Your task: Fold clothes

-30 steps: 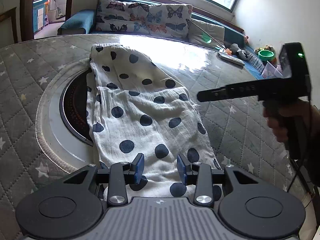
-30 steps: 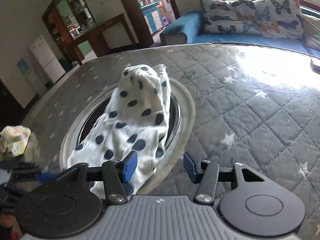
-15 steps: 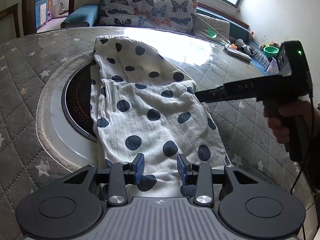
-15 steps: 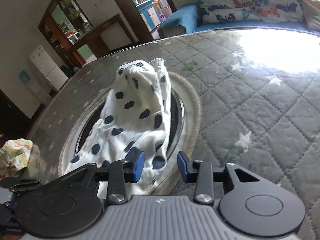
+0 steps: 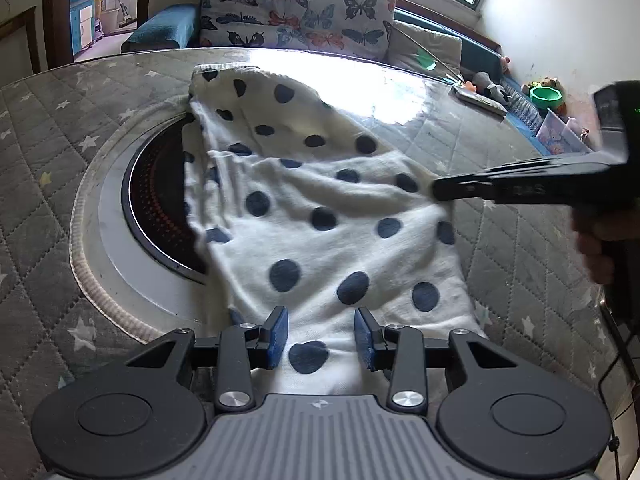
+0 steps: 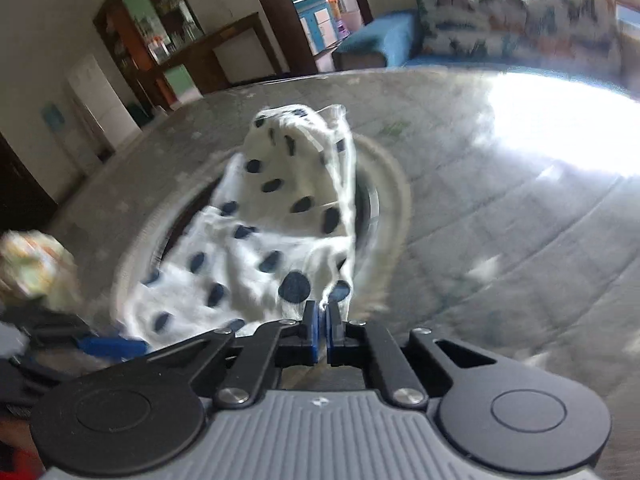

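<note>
Pinching the dotted cloth's (image 5: pixel 320 216) edge in my right tongs (image 6: pixel 322 334), left tongs (image 5: pixel 321 338) wide; next, fold it across.

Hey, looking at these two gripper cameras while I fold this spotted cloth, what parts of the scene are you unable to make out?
- Near hem of the polka-dot cloth: left wrist view, hidden under the left gripper.
- Whether the right gripper pinches one layer or several: right wrist view, motion blur.
- Colourful bundle at the left edge: right wrist view, too blurred to identify.
- Round black inset in the table: left wrist view, partly covered by cloth.
</note>
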Motion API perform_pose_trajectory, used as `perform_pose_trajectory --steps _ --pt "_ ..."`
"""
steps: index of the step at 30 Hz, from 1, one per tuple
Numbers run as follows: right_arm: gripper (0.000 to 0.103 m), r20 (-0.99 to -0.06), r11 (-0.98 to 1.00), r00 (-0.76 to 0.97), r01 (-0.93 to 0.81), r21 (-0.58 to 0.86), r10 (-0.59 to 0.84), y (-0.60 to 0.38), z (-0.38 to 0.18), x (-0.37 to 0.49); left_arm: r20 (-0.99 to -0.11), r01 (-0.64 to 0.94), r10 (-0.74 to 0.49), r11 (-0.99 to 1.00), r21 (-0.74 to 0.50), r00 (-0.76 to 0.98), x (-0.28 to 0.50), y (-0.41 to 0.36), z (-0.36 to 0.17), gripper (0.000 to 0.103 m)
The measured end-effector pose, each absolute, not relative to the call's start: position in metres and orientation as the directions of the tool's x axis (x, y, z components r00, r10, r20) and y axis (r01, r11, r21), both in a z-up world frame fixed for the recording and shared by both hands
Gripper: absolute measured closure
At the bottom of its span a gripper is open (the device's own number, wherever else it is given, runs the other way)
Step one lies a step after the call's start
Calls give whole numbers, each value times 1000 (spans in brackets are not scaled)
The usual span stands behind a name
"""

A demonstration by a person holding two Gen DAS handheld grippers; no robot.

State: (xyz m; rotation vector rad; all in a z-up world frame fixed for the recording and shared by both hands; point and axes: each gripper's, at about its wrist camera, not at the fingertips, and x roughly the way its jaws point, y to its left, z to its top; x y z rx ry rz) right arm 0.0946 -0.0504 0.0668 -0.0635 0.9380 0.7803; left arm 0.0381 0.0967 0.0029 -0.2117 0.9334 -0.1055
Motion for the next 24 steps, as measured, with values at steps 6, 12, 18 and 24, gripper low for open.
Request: perform_pose_trajectory --steps 6,12,18,24 --pt "97 -801 715 358 -688 122 480 -43 72 79 -787 8 -182 975 -220 589 38 98 2 59" --pt "82 -763 710 386 -691 133 519 -35 88 93 -791 10 -183 976 -219 584 37 99 4 57" --pt "81 -741 704 393 -695 149 545 -21 101 130 -791 5 -187 974 -227 583 38 101 3 55" --pt "81 -686 708 364 -631 316 630 -7 104 190 -789 3 -192 972 -235 583 38 102 2 52"
